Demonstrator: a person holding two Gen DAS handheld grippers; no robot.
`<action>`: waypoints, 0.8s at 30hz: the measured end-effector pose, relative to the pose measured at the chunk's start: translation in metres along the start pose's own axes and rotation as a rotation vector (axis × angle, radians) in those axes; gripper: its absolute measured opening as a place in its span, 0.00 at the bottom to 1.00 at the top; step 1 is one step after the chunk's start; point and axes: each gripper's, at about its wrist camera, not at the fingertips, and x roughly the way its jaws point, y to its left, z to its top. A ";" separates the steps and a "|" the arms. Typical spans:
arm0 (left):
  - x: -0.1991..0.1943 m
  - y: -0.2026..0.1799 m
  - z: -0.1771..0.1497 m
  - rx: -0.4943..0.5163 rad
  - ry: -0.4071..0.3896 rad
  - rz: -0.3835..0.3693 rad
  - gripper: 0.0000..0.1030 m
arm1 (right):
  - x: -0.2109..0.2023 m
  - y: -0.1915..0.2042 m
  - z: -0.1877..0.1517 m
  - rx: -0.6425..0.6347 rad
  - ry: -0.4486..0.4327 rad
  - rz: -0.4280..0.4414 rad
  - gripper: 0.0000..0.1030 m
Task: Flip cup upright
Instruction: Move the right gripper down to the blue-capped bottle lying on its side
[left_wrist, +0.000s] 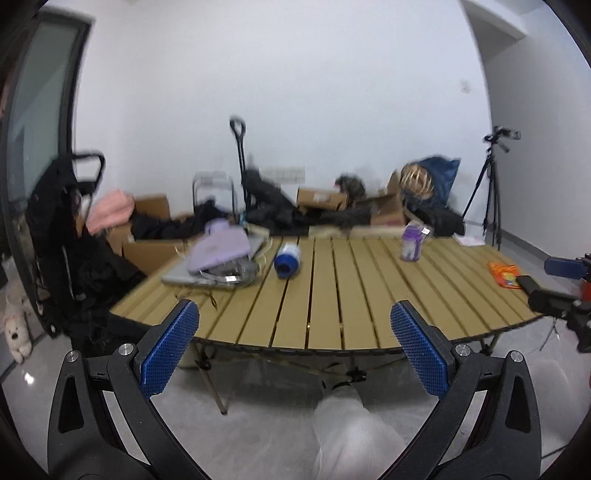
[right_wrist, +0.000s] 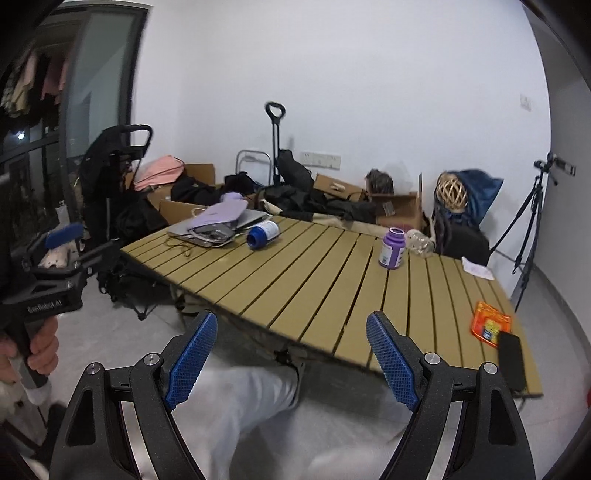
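Note:
A blue and white cup (left_wrist: 287, 259) lies on its side on the slatted wooden table (left_wrist: 332, 295), toward the far left; it also shows in the right wrist view (right_wrist: 263, 233). A purple cup (left_wrist: 412, 246) stands upright toward the far right, also seen in the right wrist view (right_wrist: 392, 248). My left gripper (left_wrist: 293, 347) is open and empty, held in front of the table's near edge. My right gripper (right_wrist: 291, 354) is open and empty, also short of the near edge. Both are well away from the cups.
A laptop with a purple pouch and cables (left_wrist: 216, 258) lies at the table's far left. An orange packet (right_wrist: 490, 324) and a black phone (right_wrist: 511, 360) lie at the right near corner. Boxes, bags and a tripod (right_wrist: 532, 221) stand behind the table.

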 end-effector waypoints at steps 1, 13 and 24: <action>0.020 0.005 0.003 -0.014 0.038 -0.022 1.00 | 0.014 -0.005 0.007 0.007 0.015 0.002 0.85; 0.213 0.063 0.051 -0.091 0.155 0.045 1.00 | 0.254 -0.022 0.086 0.084 0.150 0.141 0.85; 0.330 0.118 0.082 -0.056 0.199 0.138 1.00 | 0.468 0.027 0.122 0.296 0.225 0.250 0.85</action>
